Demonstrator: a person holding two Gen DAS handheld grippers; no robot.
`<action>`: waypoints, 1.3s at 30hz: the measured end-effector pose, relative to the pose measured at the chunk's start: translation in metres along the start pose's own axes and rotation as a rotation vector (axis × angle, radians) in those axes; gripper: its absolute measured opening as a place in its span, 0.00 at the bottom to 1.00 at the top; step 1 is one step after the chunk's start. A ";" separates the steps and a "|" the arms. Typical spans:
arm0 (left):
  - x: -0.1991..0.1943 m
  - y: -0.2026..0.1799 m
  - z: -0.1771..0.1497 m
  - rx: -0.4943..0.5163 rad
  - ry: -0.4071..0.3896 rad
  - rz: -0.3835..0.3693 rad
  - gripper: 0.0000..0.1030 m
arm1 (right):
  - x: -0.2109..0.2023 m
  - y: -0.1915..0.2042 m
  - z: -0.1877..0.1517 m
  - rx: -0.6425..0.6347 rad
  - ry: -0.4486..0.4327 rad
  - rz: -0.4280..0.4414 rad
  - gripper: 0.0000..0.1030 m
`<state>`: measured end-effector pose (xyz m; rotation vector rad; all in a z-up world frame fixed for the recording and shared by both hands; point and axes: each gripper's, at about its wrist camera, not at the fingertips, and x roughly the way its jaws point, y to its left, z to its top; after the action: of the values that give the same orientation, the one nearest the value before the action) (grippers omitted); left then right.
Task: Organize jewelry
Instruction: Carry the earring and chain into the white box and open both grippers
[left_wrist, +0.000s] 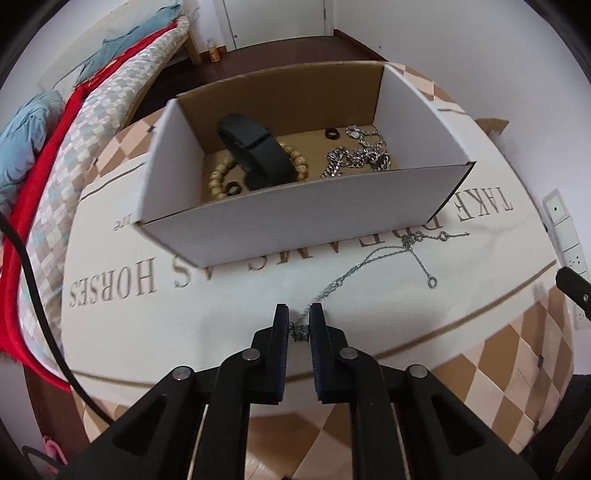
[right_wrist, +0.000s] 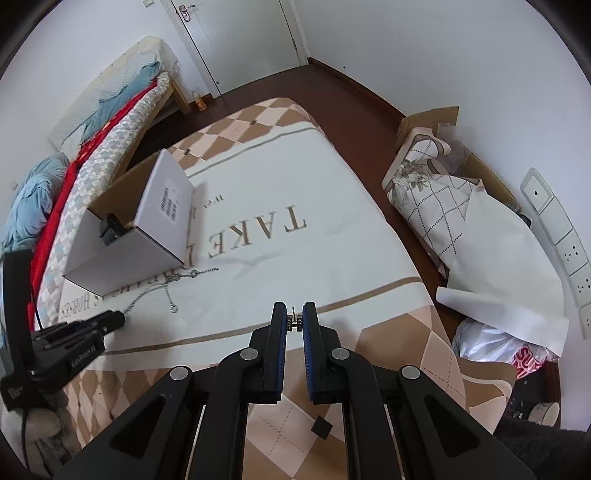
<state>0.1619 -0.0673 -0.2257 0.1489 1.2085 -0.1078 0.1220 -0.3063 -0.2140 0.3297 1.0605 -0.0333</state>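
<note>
Left gripper (left_wrist: 299, 317) jaws clamped on near end of thin chain (left_wrist: 384, 258); rest trails on blanket (left_wrist: 147, 332), far end knotted just beside box (left_wrist: 295, 236). Risk: knot snags, chain slips. Right gripper (right_wrist: 294, 315) jaws nearly together on small earring (right_wrist: 294, 325); may drop.

The white cardboard box (right_wrist: 125, 243) hides its contents from the right wrist view, and its printed label (right_wrist: 170, 204) is too blurred to read.

I count 1 cardboard box (left_wrist: 295, 221), centre of the left wrist view. Inside: 1 wooden bead bracelet (left_wrist: 221, 177), 2 black rings (left_wrist: 232, 189) (left_wrist: 331, 134), 1 black band (left_wrist: 255, 151), silver chains (left_wrist: 354, 157) in a heap, qty unclear. Below box, lower right: 1 thin silver chain (left_wrist: 399, 254) on cloth. Grippers: 2.
</note>
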 end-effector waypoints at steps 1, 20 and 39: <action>-0.008 0.005 -0.001 -0.018 -0.003 -0.014 0.08 | -0.003 0.002 0.001 -0.002 -0.004 0.009 0.09; -0.151 0.062 0.023 -0.084 -0.206 -0.076 0.08 | -0.058 0.065 0.048 -0.092 -0.068 0.169 0.09; -0.191 0.089 0.108 -0.027 -0.238 -0.136 0.08 | -0.068 0.134 0.129 -0.185 -0.007 0.285 0.09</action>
<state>0.2087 0.0028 -0.0048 0.0286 0.9811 -0.2219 0.2229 -0.2241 -0.0645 0.3092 0.9930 0.3167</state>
